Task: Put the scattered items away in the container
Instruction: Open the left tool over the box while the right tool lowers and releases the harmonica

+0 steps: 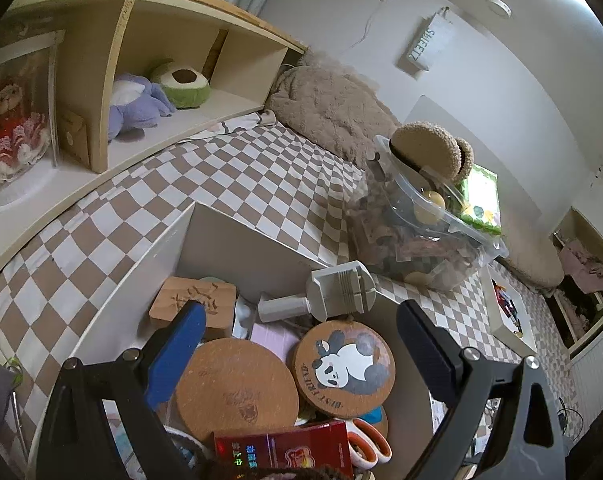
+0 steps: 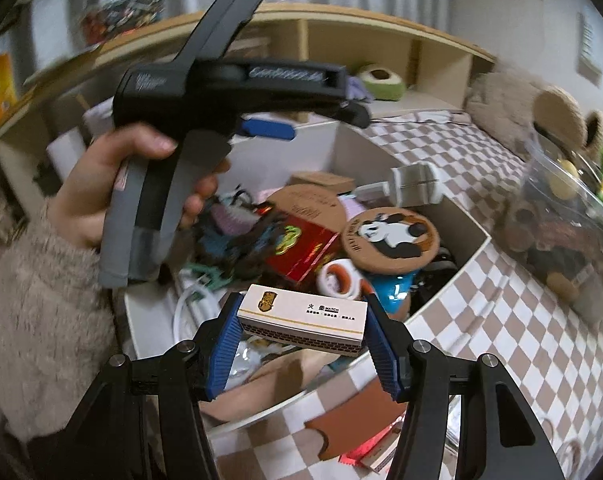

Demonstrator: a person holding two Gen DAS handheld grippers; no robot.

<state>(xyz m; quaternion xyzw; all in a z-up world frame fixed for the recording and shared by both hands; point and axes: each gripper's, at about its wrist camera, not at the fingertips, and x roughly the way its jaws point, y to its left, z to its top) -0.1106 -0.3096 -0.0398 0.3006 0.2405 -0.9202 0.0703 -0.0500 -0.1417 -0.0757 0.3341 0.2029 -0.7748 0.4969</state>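
Observation:
A white open box (image 1: 237,248) (image 2: 453,276) on the checkered cloth holds several items: a panda coaster (image 1: 343,368) (image 2: 389,238), a plain cork coaster (image 1: 235,390), a carved wooden block (image 1: 193,300), a red packet (image 1: 285,450) (image 2: 301,246) and a grey tool (image 1: 337,292) (image 2: 411,186). My left gripper (image 1: 301,344) hangs open over the box with nothing between its fingers; the right wrist view shows it (image 2: 309,120) in a person's hand. My right gripper (image 2: 303,344) is shut on a white matchbox (image 2: 301,322), held above the box's near edge.
A clear tub (image 1: 417,224) (image 2: 561,224) full of small things stands to the right of the box, with a plush bear (image 1: 433,152) behind it. A wooden shelf (image 1: 149,80) with soft toys runs along the back. A brown leather piece (image 2: 357,420) lies on the cloth under my right gripper.

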